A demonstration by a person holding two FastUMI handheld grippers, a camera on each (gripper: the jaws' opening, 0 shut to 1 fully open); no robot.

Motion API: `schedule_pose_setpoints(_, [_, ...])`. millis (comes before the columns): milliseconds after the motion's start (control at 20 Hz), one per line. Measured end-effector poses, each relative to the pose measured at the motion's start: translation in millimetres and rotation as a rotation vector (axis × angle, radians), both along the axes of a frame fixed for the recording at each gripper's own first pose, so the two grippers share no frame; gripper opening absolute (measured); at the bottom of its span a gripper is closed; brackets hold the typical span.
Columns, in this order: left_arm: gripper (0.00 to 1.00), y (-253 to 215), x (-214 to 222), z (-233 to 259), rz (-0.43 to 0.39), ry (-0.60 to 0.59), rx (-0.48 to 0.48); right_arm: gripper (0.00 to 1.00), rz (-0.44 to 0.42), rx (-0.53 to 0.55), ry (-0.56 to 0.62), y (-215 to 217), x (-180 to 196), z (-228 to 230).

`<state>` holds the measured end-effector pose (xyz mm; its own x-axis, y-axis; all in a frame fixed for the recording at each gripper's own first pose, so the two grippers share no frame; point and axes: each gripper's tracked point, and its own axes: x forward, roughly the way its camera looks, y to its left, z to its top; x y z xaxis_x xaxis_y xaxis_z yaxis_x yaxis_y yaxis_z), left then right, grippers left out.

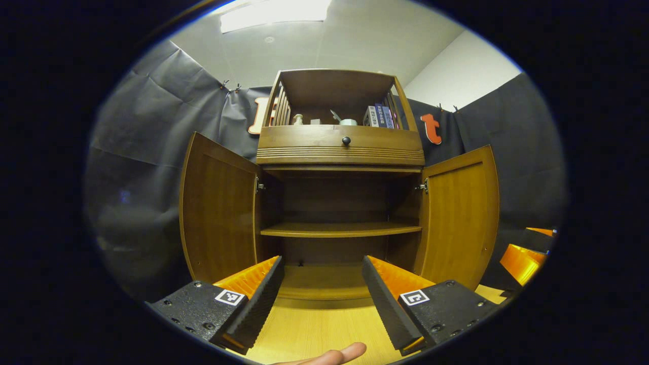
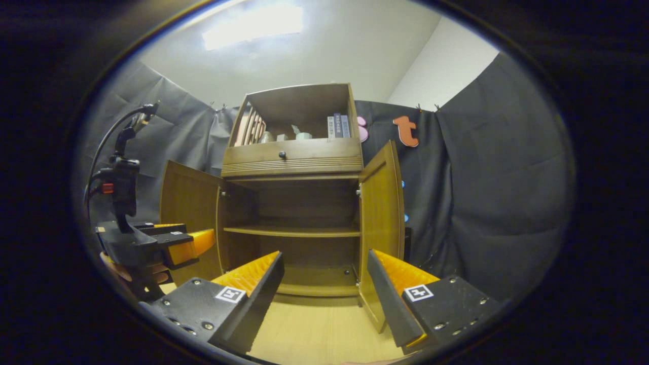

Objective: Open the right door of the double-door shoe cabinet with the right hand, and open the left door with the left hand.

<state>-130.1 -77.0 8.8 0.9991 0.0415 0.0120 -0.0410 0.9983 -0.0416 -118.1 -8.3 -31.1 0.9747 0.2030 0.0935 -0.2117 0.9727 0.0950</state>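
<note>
The shoe cabinet (image 1: pixel 339 152) stands ahead of me on the pale wooden surface (image 1: pixel 314 329), both doors already swung wide, so I judge the job nearly done. Nearest, my left gripper (image 1: pixel 322 289) has its jaws apart and holds nothing, and my right gripper (image 2: pixel 324 289) is likewise spread and empty. Beyond them, the left door (image 1: pixel 218 213) hangs out to the left and the right door (image 2: pixel 383 213) juts toward me, its lower corner close to my right fingers. A careless move on that side could catch its edge and knock it back shut. Farther in, the shelf (image 1: pixel 339 229) sits bare.
</note>
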Motion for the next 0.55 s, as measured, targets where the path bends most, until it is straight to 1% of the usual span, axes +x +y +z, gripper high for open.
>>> schedule_pose_setpoints(50, [0.92,-0.5,0.1,-0.9,0.001,0.004,-0.001,0.98,-0.002,0.002,-0.004,-2.7,-1.2,0.8])
schedule_pose_setpoints(100, [0.92,-1.7,-0.6,-1.4,0.002,0.007,-0.001,0.98,-0.004,0.005,-0.008,-3.9,-3.1,1.3])
schedule_pose_setpoints(150, [0.96,-3.1,-1.0,-1.9,0.005,0.011,0.001,0.98,-0.006,0.007,-0.010,-5.3,-3.7,1.6])
schedule_pose_setpoints(200, [0.92,-3.0,-0.7,-3.0,0.016,0.017,0.011,0.98,-0.009,0.009,-0.011,-6.8,-3.2,0.0])
schedule_pose_setpoints(250, [0.92,-3.7,0.0,-4.7,0.024,0.023,0.027,0.98,-0.012,0.010,-0.010,-8.5,-2.2,-0.4])
schedule_pose_setpoints(300, [0.96,-5.5,0.6,-5.5,0.027,0.027,0.043,0.98,-0.013,0.011,-0.005,-11.0,-1.9,-3.5])
schedule_pose_setpoints(350, [0.92,-9.4,0.4,-7.9,0.026,0.033,0.052,0.98,-0.009,0.015,-0.007,-11.8,-2.9,-4.1])
schedule_pose_setpoints(400, [0.95,-14.0,0.2,-10.1,0.019,0.039,0.057,0.98,0.003,0.022,-0.017,-10.9,-5.2,-2.3])
schedule_pose_setpoints(500, [0.96,-20.7,2.2,-12.2,0.008,0.045,0.063,0.98,0.016,0.028,-0.020,-10.7,-6.9,-3.8])
schedule_pose_setpoints(550, [0.94,-21.5,2.6,-13.4,0.009,0.045,0.065,0.98,0.010,0.019,-0.018,-13.2,-6.7,-5.3])
